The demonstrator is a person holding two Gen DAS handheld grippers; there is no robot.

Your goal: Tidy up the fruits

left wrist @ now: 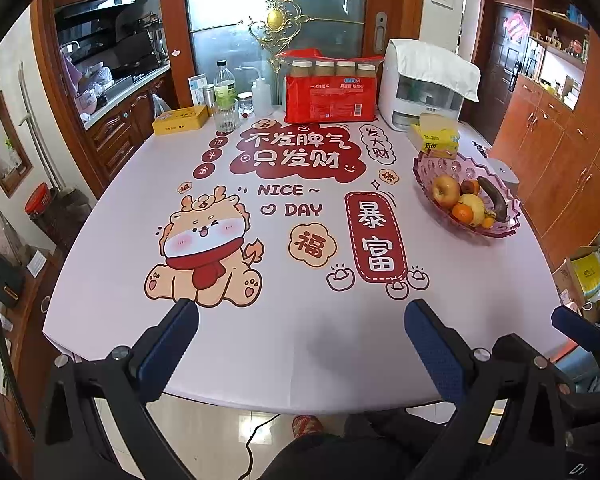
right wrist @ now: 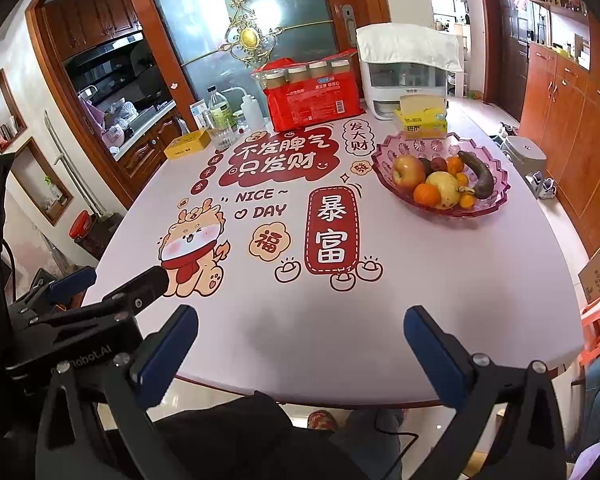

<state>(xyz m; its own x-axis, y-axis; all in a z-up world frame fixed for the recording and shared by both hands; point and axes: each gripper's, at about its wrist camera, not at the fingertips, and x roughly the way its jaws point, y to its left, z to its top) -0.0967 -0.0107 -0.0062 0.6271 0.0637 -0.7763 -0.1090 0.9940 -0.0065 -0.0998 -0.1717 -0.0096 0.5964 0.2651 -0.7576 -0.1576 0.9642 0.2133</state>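
Both grippers are held over the near edge of the table point(left wrist: 300, 340). The left gripper point(left wrist: 302, 344) and the right gripper point(right wrist: 302, 350) are seen with fingers spread wide, nothing between them. The fruits, including 1 apple point(right wrist: 409, 171) and 1 dark banana point(right wrist: 479, 175), are gathered in the pink bowl point(right wrist: 384, 160) at the far right, well apart from both grippers.

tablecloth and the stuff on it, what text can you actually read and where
"不发脾气 只发财": red cloud on the tablecloth
"NICE ~ DAY": below the cloud
"暴富": red plaque
"福": flower badge
"发大财": oval badge
"进斗金": three red dots
"Robot.AI": left gripper body, prefix cut off
Red pack, tissue box, yellow tin: print too small to read
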